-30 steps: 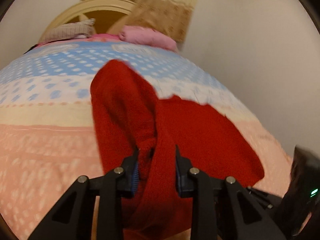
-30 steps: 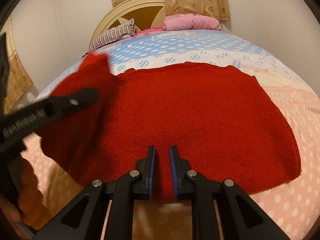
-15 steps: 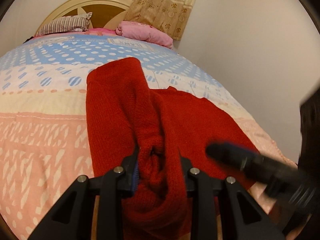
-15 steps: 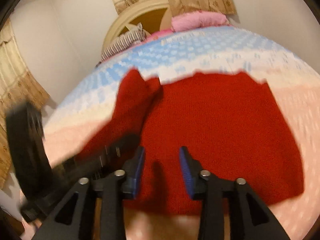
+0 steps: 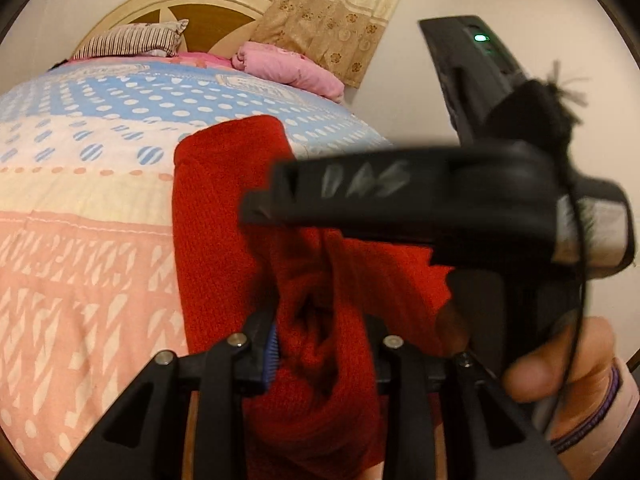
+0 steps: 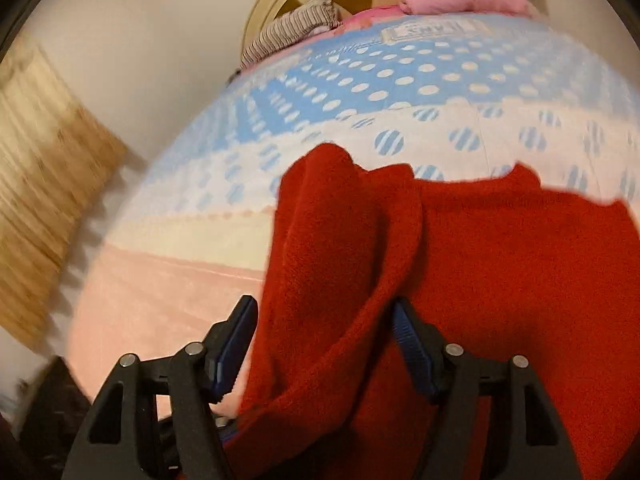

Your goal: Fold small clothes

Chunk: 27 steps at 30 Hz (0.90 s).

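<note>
The red sweater (image 6: 500, 264) lies on the bed (image 6: 168, 300), one side bunched and lifted. The left tool (image 5: 320, 344) clamps that bunch. The right tool (image 6: 324, 344) is spread wide around the raised fold. The knit looks soft, light and limp, likely to sag; grip hems or seams.

Plain off-white walls (image 5: 420, 92). Bed under quilted pink, cream and blue polka-dot bedspread (image 5: 80, 264). Arched cream-and-wood headboard (image 5: 200, 8). Striped pillow (image 5: 132, 40), pink pillow (image 5: 288, 70). Beige patterned curtain (image 5: 332, 12) behind.
</note>
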Available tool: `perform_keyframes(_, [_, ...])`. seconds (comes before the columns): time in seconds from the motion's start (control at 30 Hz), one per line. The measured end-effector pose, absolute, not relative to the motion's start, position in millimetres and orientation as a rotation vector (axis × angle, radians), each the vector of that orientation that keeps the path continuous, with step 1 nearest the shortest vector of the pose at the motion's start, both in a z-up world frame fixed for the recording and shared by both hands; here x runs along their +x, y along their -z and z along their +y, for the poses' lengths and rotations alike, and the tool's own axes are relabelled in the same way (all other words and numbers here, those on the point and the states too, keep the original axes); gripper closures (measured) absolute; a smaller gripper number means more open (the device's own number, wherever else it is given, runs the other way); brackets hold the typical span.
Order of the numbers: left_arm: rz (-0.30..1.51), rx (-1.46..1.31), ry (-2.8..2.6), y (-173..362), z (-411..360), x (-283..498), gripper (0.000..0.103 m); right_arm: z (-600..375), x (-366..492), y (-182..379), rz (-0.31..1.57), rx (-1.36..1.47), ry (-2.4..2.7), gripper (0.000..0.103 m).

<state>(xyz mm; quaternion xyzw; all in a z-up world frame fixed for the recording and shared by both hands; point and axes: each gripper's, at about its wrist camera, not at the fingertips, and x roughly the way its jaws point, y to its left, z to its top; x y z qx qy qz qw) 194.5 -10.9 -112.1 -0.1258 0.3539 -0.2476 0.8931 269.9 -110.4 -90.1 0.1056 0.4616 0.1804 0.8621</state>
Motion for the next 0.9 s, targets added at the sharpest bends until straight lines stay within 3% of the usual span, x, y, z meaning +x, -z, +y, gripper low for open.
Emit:
perform_keyframes(0.03, [0.734, -0.264, 0.514, 112, -11, 195, 0.069, -107, 271, 90, 0.964, 0.177, -0.355, 0.077])
perform_keyframes(0.13, [0.729, -0.270, 0.510, 111, -10, 193, 0.069, -103, 270, 92, 0.948, 0.135, -0.354, 0.084])
perform_keyframes(0.4, [0.701, -0.271, 0.500, 95, -17, 186, 0.074, -112, 255, 73, 0.862, 0.102, -0.354, 0.086])
perform_keyframes(0.9, [0.719, -0.123, 0.640, 77, -144, 190, 0.074, -243, 246, 55, 0.849, 0.115, -0.230, 0.087])
